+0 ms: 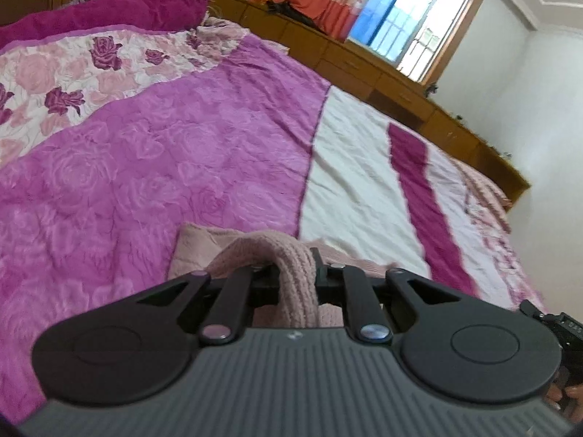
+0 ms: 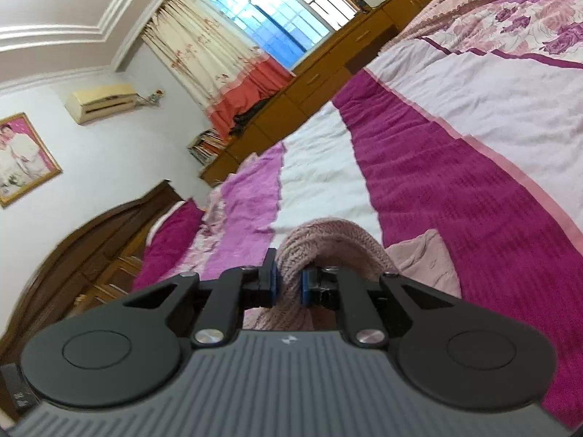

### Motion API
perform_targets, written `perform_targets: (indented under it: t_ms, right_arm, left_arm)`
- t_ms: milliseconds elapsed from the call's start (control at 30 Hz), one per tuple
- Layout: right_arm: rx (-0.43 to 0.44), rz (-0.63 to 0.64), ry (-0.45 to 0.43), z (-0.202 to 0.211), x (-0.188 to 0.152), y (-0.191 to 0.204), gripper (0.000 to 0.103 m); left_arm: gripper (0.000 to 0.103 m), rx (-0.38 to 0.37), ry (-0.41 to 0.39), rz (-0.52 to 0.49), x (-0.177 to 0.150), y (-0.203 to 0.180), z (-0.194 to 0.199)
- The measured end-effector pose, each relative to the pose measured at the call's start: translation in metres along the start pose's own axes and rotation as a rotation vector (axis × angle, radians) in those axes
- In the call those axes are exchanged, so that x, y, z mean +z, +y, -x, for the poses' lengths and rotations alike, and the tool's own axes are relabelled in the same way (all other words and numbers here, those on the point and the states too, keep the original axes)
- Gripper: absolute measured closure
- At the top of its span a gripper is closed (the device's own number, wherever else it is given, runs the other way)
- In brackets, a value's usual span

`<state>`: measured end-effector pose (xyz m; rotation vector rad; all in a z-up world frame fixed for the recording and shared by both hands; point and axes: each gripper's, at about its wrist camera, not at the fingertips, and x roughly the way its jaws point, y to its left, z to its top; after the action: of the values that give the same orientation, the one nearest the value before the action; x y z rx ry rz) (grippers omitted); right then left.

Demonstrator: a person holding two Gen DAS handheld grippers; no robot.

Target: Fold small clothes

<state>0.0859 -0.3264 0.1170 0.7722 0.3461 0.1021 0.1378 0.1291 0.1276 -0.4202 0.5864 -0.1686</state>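
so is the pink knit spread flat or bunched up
Bunched where it shows: the pink knit humps in a thick fold through the shut left gripper and the right gripper. The rest is hidden.

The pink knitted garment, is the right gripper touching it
Touching. In the right wrist view the right gripper has its blue pads pressed against a bunched fold of the pink knitted garment, which humps up between the jaws.

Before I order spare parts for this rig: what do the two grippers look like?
Both match: a grey ribbed body with a small pale logo, two black round-ended side plates, black linkage bars on silver pivot bolts. The right gripper has blue pads on its fingers. On the left gripper no pad colour shows; two of its bolts look purplish. No cables or sleeves visible.
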Motion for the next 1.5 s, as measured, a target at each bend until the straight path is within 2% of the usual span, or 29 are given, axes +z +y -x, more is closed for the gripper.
perform_targets:
  t_ms: [267, 400, 467, 567, 633, 700, 833, 933, 1033, 1300, 1500]
  right_arm:
    - [-0.178, -0.008, 0.078, -0.076, -0.019, -0.046, 0.090]
    - [-0.255, -0.043, 0.119, -0.095, -0.033, -0.071, 0.087]
    - [-0.236, -0.038, 0.107, -0.094, -0.040, -0.075, 0.081]
    - [-0.225, -0.004, 0.109, -0.091, -0.041, -0.071, 0.061]
    - [-0.218, 0.015, 0.108, -0.085, -0.038, -0.065, 0.041]
    - [-0.216, 0.043, 0.094, -0.075, -0.036, -0.058, 0.036]
    - [-0.200, 0.061, 0.087, -0.047, -0.031, -0.047, 0.034]
    - [-0.191, 0.040, 0.085, -0.026, -0.031, -0.043, 0.034]
    - [-0.175, 0.042, 0.096, -0.014, -0.034, -0.038, 0.033]
    - [-0.144, 0.051, 0.156, -0.010, -0.055, -0.030, 0.029]
    - [-0.165, 0.069, 0.186, -0.021, -0.067, -0.034, 0.028]
  left_arm:
    - [0.090, 0.124, 0.119, 0.007, -0.015, 0.035, -0.087]
    - [0.087, 0.127, 0.156, 0.018, -0.027, 0.047, -0.103]
    - [0.087, 0.117, 0.156, 0.008, -0.027, 0.049, -0.101]
    - [0.084, 0.114, 0.173, 0.009, -0.023, 0.048, -0.096]
    - [0.072, 0.131, 0.177, 0.006, -0.019, 0.045, -0.085]
    - [0.056, 0.144, 0.154, -0.021, -0.016, 0.041, -0.071]
    - [0.053, 0.147, 0.121, -0.079, -0.015, 0.034, -0.041]
    - [0.053, 0.129, 0.117, -0.065, -0.016, 0.032, -0.024]
    - [0.045, 0.111, 0.110, -0.047, -0.021, 0.029, -0.013]
    - [0.045, 0.082, 0.134, -0.036, -0.039, 0.021, -0.018]
    - [0.045, 0.109, 0.152, -0.026, -0.050, 0.025, -0.032]
